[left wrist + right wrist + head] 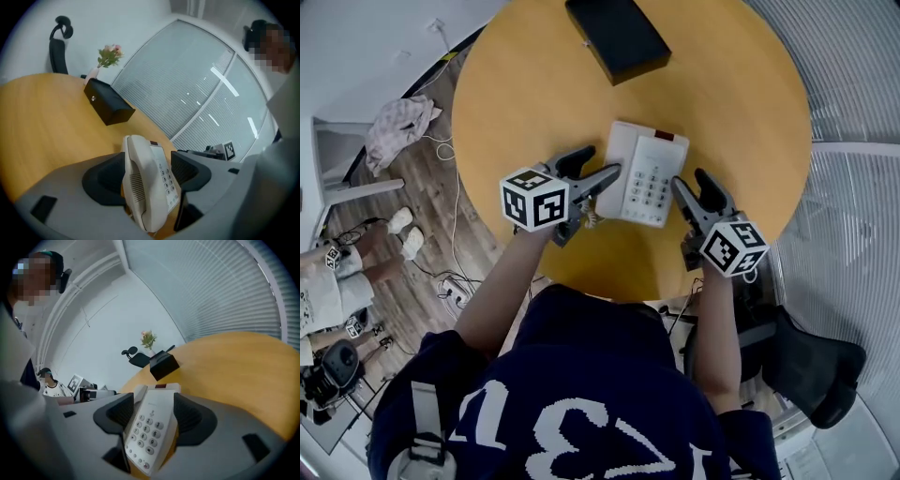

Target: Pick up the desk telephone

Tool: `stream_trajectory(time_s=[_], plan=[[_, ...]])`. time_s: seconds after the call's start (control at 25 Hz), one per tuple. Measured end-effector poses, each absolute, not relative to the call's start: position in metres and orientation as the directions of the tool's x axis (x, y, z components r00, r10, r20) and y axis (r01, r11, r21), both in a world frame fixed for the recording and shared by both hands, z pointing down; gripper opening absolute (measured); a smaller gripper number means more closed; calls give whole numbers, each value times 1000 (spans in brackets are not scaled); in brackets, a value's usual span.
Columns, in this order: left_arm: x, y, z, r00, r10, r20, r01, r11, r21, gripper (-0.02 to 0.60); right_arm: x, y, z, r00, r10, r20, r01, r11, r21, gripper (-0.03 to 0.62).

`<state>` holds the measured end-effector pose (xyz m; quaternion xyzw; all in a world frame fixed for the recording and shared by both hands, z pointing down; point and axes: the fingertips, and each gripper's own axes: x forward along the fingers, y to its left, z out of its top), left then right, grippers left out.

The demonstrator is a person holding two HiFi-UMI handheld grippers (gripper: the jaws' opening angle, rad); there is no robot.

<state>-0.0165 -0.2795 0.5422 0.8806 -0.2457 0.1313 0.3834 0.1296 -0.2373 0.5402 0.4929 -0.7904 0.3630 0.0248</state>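
Office: desk telephone (642, 173), round desk (534, 94), window blinds (853, 84), swivel chair (816, 366).

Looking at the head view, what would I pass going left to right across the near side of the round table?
left gripper → desk telephone → right gripper

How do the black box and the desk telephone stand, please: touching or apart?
Apart. The head view shows a strip of bare table between the black box and the desk telephone.
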Motion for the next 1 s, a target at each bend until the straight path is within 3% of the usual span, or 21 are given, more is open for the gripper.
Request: stream_trajectory(time_s=[0.36, 0.64, 0.92, 1.0], plan=[[-3, -260, 586, 873, -95, 479, -453, -523, 722, 304, 117, -229, 605, -631, -621, 464, -691, 177, -701, 258], [-1, -273, 591, 875, -62, 481, -449, -476, 756, 304, 110, -235, 610, -683, -614, 396, -575, 118, -809, 258], [5, -272, 593, 869, -16, 494, -443, -471, 763, 304, 115, -240, 620, -674, -601, 430, -572, 56, -818, 255], [3, -273, 594, 866, -32, 498, -452, -475, 755, 304, 117, -240, 623, -668, -602, 437, -572, 42, -819, 219]])
